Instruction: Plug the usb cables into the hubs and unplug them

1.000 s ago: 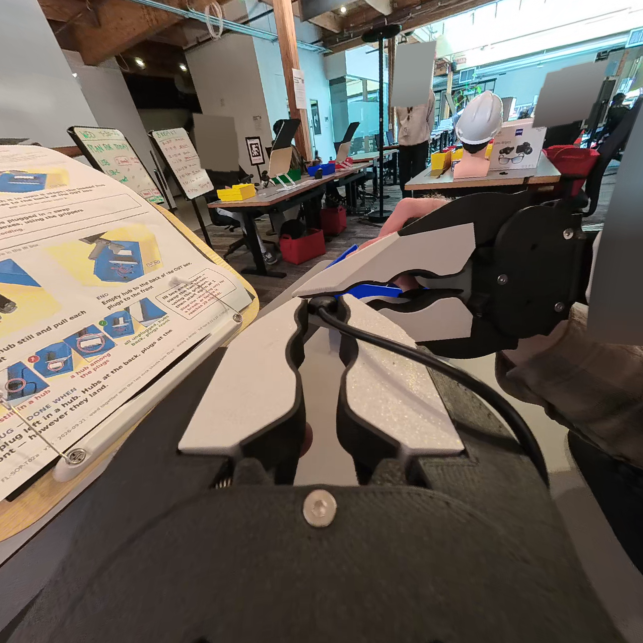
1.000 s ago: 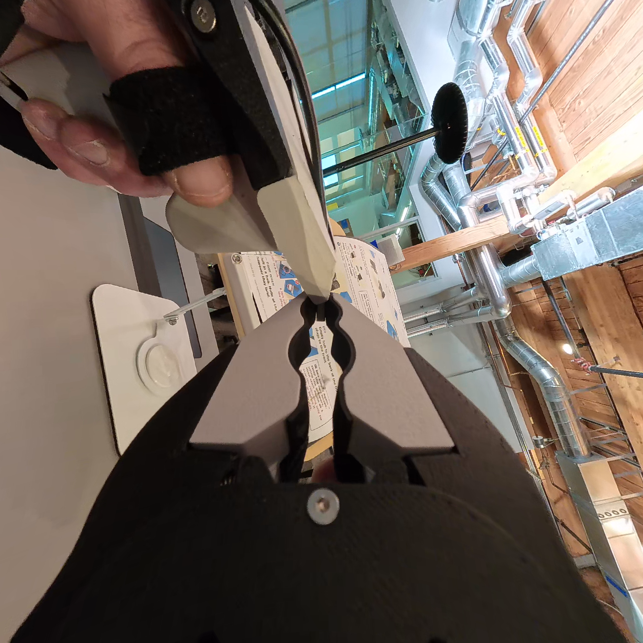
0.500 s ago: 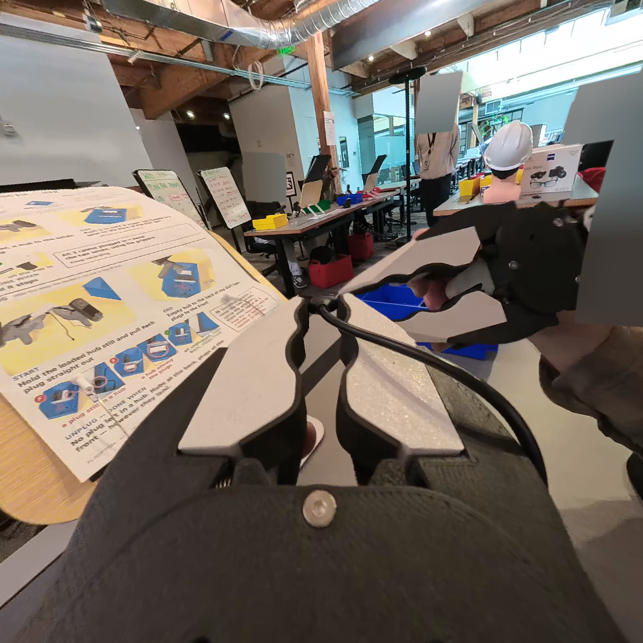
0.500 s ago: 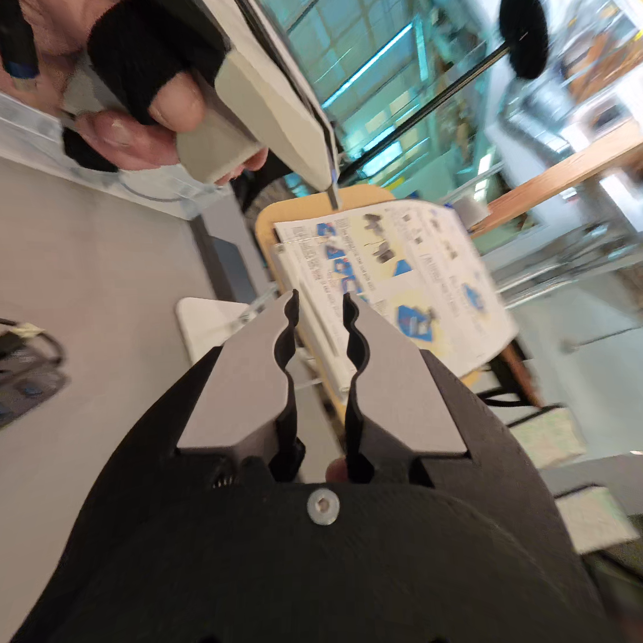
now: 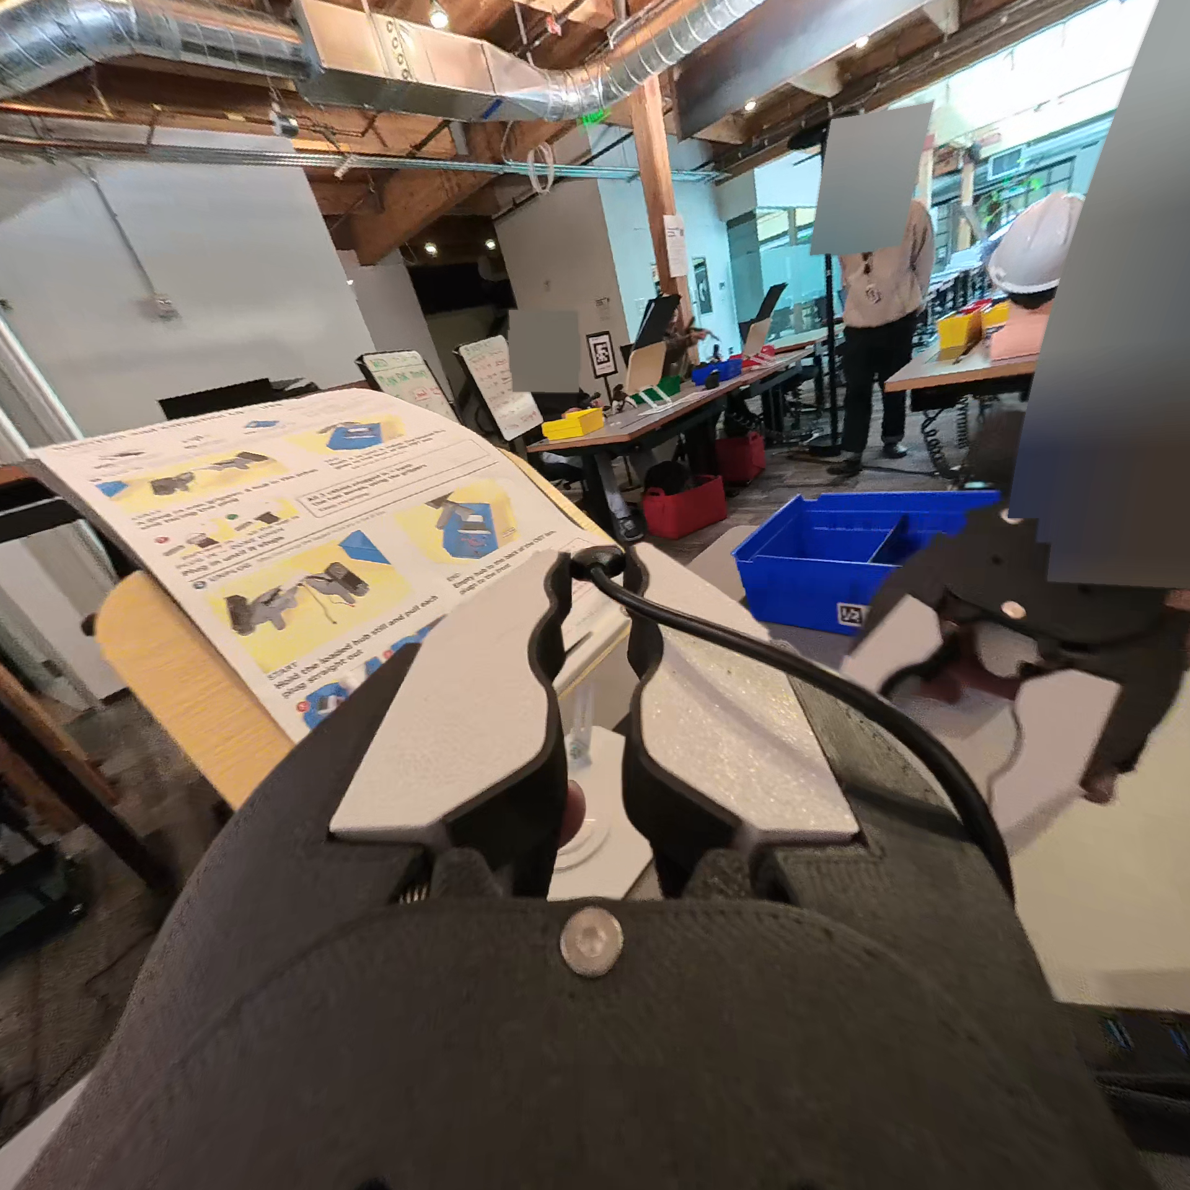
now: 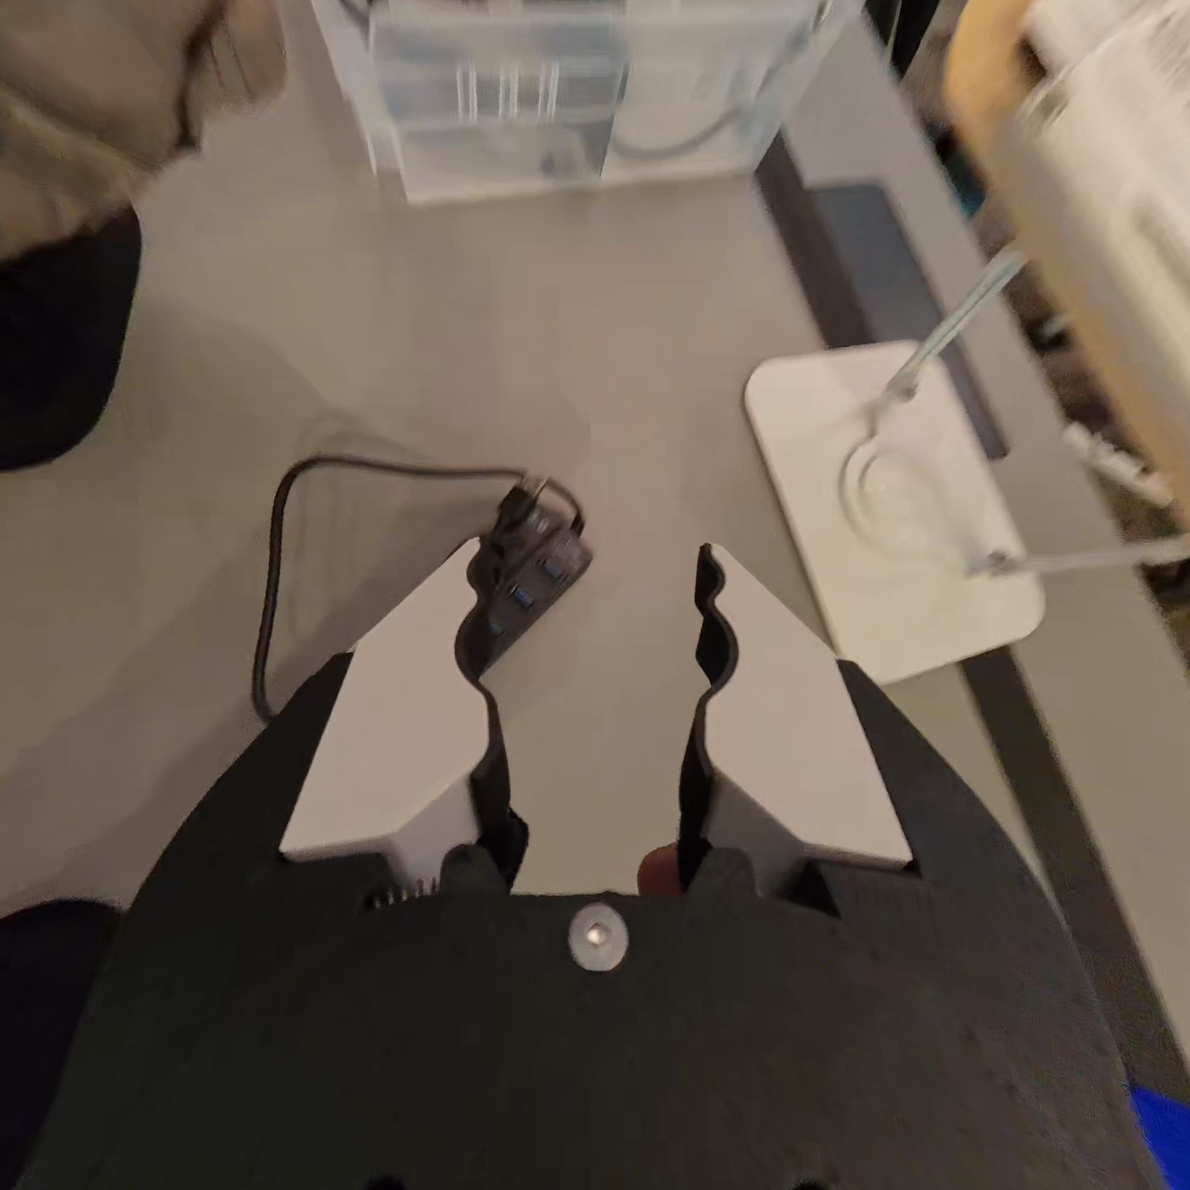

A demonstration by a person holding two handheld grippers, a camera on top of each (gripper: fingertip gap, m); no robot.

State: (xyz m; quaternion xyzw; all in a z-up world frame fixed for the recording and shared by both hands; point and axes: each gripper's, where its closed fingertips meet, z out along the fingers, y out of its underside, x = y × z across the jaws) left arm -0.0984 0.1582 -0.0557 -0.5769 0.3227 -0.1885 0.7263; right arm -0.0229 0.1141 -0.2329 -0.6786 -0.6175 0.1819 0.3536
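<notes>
Grey table (image 6: 579, 322), black blue-ported hub (image 6: 541, 579) under gaping right gripper (image 6: 589, 554); left gripper (image 5: 599, 560) pinching black cable (image 5: 773, 657).

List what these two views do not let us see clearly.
- Plug end of the black cable, left wrist view: hidden by the left tool.
- Hub, right wrist view: partly hidden by the right tool and blurred.
- Clear box, right wrist view: blurred, cut off at the top.

We see a pale grey table (image 6: 399, 335). On it lie a black USB hub (image 6: 541, 579) with its cable (image 6: 270, 579) curling left, a white stand base (image 6: 805, 463) to the right, and a clear plastic box (image 6: 515, 96) at the far edge.
</notes>
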